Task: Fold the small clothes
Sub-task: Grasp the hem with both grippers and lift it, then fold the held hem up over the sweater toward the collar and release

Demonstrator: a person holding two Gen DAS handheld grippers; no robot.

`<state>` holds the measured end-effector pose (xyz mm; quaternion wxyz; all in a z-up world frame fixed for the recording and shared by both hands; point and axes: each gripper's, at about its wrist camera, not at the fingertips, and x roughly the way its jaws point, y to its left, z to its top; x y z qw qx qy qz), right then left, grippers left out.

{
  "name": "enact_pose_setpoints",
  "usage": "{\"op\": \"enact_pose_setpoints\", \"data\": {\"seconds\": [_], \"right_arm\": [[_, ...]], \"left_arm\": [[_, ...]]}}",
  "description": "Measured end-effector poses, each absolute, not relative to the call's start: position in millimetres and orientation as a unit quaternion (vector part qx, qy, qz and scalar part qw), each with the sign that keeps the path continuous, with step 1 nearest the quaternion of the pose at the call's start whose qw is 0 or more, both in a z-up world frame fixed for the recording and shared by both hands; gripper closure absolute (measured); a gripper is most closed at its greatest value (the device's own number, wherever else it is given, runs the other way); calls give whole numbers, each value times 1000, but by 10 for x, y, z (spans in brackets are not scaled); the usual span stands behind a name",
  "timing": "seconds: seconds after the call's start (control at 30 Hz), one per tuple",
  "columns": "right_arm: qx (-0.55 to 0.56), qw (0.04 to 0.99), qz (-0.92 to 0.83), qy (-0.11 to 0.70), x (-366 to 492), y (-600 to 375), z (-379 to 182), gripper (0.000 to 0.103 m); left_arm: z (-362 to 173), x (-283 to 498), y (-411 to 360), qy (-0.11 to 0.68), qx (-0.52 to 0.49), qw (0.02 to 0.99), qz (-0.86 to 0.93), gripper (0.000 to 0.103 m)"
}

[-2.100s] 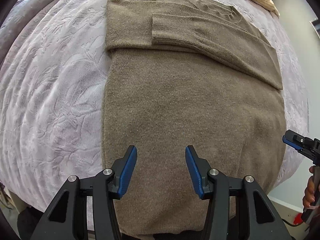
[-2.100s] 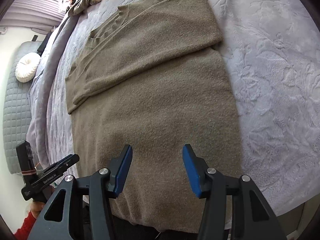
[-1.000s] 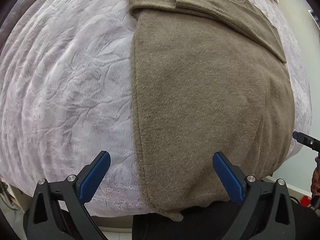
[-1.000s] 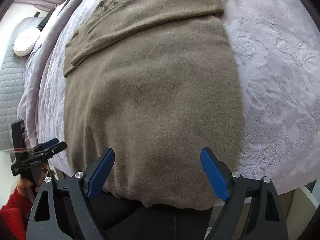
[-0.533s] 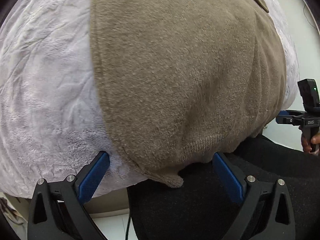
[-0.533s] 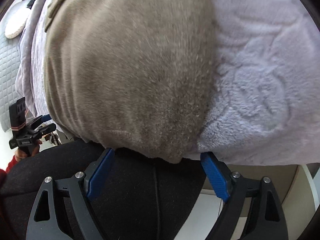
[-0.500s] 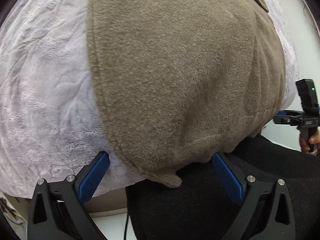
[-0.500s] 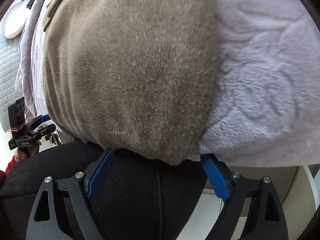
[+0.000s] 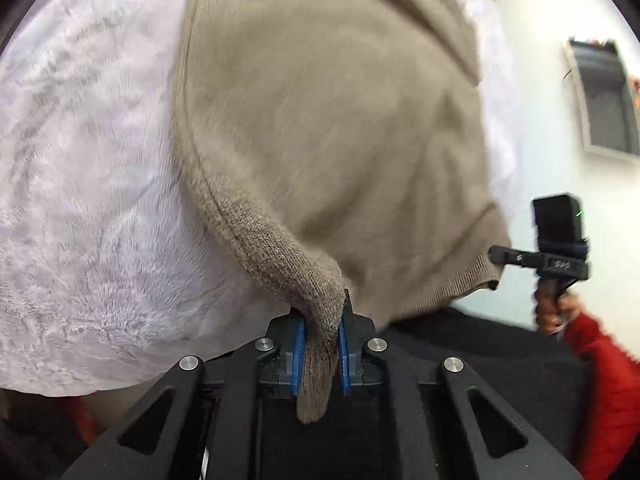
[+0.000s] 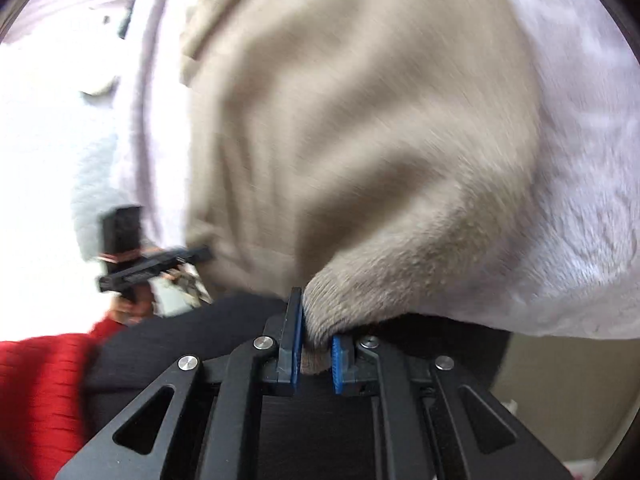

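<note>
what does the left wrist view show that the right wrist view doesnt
Only the left wrist view shows the left gripper closing on the sweater's left hem corner, the right gripper seen from the side in a hand, and a dark framed panel on the wall.

Only the right wrist view shows the right gripper closing on the other hem corner, and the left gripper from the side.

Both show the brown sweater lying on the pale plush blanket, a red sleeve, and blue fingers with knit between them.
</note>
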<state>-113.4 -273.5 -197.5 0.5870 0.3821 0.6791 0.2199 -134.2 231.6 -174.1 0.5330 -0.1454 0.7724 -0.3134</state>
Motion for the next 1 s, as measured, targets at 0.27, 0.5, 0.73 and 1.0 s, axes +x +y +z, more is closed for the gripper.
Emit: {"op": "enact_pose_setpoints", "data": {"seconds": [0.27, 0.5, 0.73, 1.0], "right_arm": [[495, 623, 220, 564, -622, -2980, -1728, 90], [531, 646, 201, 510, -62, -3191, -1622, 90], [535, 677, 194, 467, 655, -3496, -1314, 90], [533, 691, 175, 457, 1448, -3688, -1356, 90]], "left_arm": [[-1413, -539, 2533, 709, -231, 587, -316, 88], [-1309, 104, 2274, 666, -244, 633, -310, 88], [-1225, 688, 1866, 623, -271, 669, -301, 88], [-1433, 1440, 1494, 597, -285, 704, -258, 88]]}}
